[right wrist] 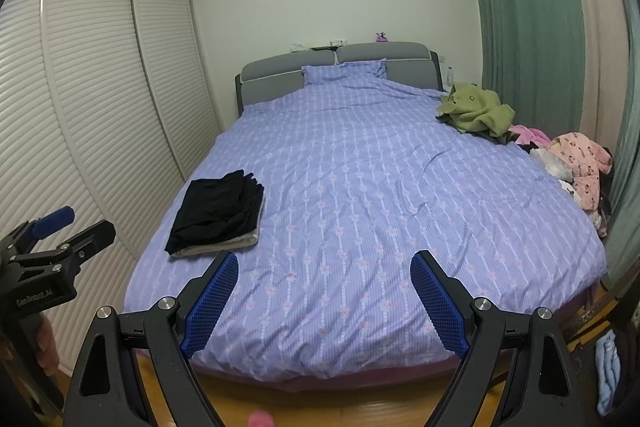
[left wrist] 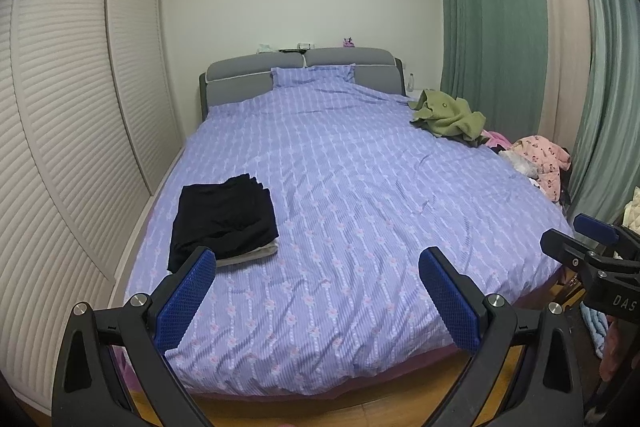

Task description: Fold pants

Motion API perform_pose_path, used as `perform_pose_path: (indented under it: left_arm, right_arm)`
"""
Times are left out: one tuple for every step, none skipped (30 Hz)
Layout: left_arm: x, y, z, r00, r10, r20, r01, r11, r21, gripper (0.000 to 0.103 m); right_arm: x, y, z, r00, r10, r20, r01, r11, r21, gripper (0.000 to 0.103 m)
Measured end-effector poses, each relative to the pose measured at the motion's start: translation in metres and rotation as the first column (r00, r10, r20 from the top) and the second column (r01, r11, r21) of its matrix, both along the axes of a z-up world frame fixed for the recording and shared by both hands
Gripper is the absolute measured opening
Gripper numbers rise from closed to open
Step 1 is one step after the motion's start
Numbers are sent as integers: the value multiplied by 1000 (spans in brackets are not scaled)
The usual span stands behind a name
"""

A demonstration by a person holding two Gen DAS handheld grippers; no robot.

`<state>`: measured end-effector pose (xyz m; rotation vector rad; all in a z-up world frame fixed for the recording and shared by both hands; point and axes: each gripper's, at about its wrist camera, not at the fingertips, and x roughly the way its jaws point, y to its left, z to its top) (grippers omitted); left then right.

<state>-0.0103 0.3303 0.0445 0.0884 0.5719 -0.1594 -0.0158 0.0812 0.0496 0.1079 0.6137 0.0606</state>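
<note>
Both of my tongs are spread wide with nothing between them. My left gripper (left wrist: 316, 291) hangs over the near edge of the bed (left wrist: 340, 187), and its two blue pads (left wrist: 186, 301) stand far apart. My right gripper (right wrist: 324, 295) hangs over the same near edge, just beside the left one, and its blue pads (right wrist: 438, 309) are far apart too. From the right wrist view I can see the left gripper off to the left side, with a bit of a hand (right wrist: 46, 347) under it.

I see the black pants (left wrist: 222, 219) lying on the bed near its left edge, closer to the near end than to the headboard (left wrist: 296, 71). They are folded into a flat pile. They rest on top of a folded grey cloth (left wrist: 250, 253), which peeks out along the near side. Neither gripper touches the pants.

I see a green top (left wrist: 448, 117) bunched up by the right edge of the bed, near the far corner. A pink patterned garment (left wrist: 546, 161) lies in a heap farther along that right edge. A purple pillow (left wrist: 312, 77) leans on the headboard. White slatted doors (left wrist: 72, 107) run along the left side and green curtains (left wrist: 492, 19) hang on the right.
</note>
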Motion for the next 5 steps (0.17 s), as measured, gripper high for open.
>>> perform_pose_path:
  left_arm:
    - [1,0,0,1000,0,-1,0,1000,-1,103]
    - [1,-1,0,1000,0,-3,0,1000,-1,103]
    - [2,0,0,1000,1,-6,-1,1000,-2,103]
    - [3,0,0,1000,0,-8,0,1000,-4,103]
    - [2,-1,-1,1000,-2,-9,2,1000,-4,103]
  right_arm:
    - [0,-1,0,1000,-1,-1,1,1000,0,89]
    - [-1,-1,0,1000,-3,-2,3,1000,1,89]
    - [0,-2,-1,1000,-3,-3,3,1000,1,89]
    - [0,-2,-1,1000,-4,-3,4,1000,1,89]
    - [-1,-2,-2,1000,-6,-4,6,1000,1,89]
